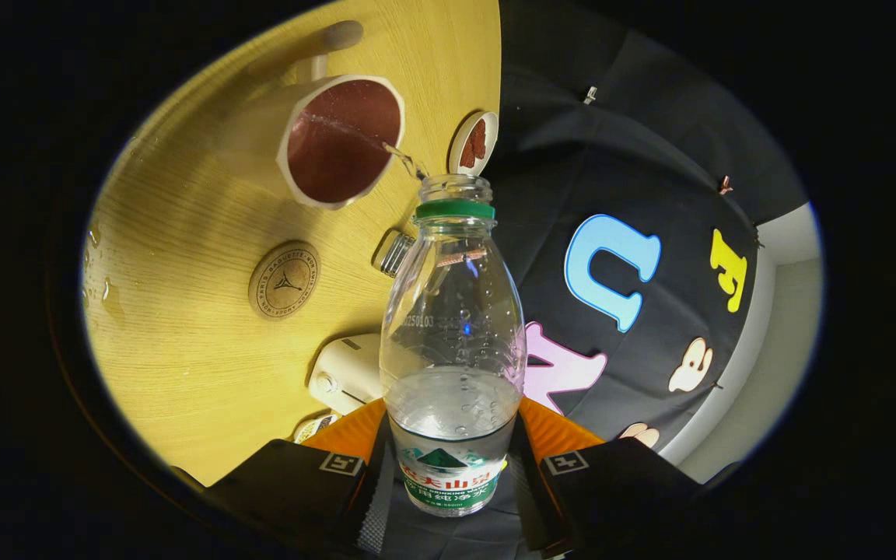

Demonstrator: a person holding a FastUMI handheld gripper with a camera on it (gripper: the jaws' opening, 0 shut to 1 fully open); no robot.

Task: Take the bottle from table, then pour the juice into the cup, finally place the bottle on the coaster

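A pale wooden table [183,327] lay tilted across the view against the booth's black cloth wall, because the gripper [448,467] was tipped over for pouring. Nearest, its two fingers pinched the clear plastic bottle [452,342] at the labelled lower body, one on each side, with liquid pooled near the label. To the left of the bottle sat a small white box-like object [347,373], and further off the round coaster [284,279] lay bare on the wood. Just beyond the bottle's open mouth a thin stream crossed into the white cup [339,140], with a small lid-like disc [474,143] to the cup's right. The pouring step seemed under way; next the bottle would need righting, then setting down squarely on the coaster
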